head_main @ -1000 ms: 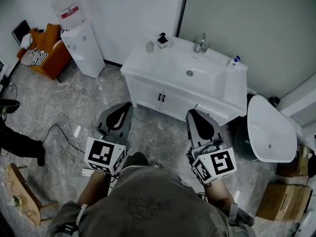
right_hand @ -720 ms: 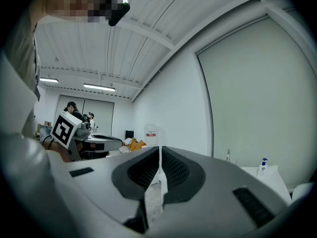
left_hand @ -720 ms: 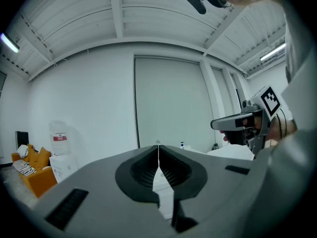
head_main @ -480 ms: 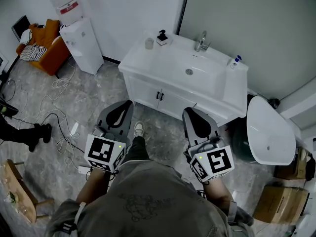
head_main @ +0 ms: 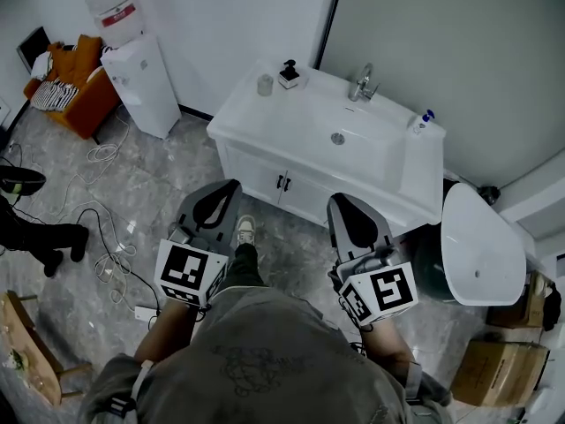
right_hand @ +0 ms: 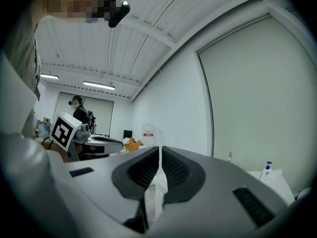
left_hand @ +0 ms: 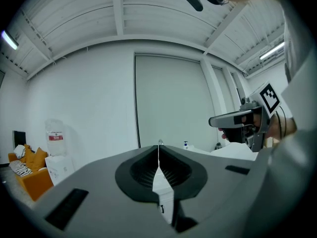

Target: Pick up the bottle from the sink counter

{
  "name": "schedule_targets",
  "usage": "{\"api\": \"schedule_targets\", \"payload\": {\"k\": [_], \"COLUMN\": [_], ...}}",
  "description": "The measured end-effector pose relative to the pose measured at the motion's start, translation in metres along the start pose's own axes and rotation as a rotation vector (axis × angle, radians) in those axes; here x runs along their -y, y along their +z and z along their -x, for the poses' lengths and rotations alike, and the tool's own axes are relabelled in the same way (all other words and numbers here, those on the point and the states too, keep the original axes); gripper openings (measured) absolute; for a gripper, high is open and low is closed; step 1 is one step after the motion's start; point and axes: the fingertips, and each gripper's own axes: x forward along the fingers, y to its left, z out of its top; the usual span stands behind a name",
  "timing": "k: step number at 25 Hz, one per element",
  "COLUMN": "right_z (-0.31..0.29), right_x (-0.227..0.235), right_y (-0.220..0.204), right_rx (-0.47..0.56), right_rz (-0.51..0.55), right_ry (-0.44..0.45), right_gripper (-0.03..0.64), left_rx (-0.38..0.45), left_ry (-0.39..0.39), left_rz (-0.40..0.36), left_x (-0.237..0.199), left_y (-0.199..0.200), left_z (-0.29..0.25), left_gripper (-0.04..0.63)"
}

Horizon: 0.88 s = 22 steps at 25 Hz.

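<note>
Bottle (head_main: 422, 121) stands upright on sink counter (head_main: 418, 168), beside the basin (head_main: 309, 124).

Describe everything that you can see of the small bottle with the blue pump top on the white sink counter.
The small pale bottle with a blue pump top looks like plastic, perhaps a soap dispenser. Any label is too small to read. It stands upright, as the right gripper view shows, on the white sink counter, at its rear right corner, to the right of the basin. Only the counter touches it, and nothing else stands beside it.
</note>
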Motion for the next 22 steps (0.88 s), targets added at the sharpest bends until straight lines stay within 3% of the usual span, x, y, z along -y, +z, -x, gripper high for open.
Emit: {"api": "schedule_targets", "payload": {"k": [22], "right_z": [-0.176], "right_x": [0.083], "right_y": [-0.032], "right_rx": [-0.116], "right_rz": [-0.032], "right_ry": [-0.021], "right_gripper": [0.037], "left_rx": [-0.055], "left_ry": [-0.031], "left_rz": [0.027], "left_x": [-0.123], "left_y": [-0.024], "left_z": [-0.145], "left_gripper": [0.020]}}
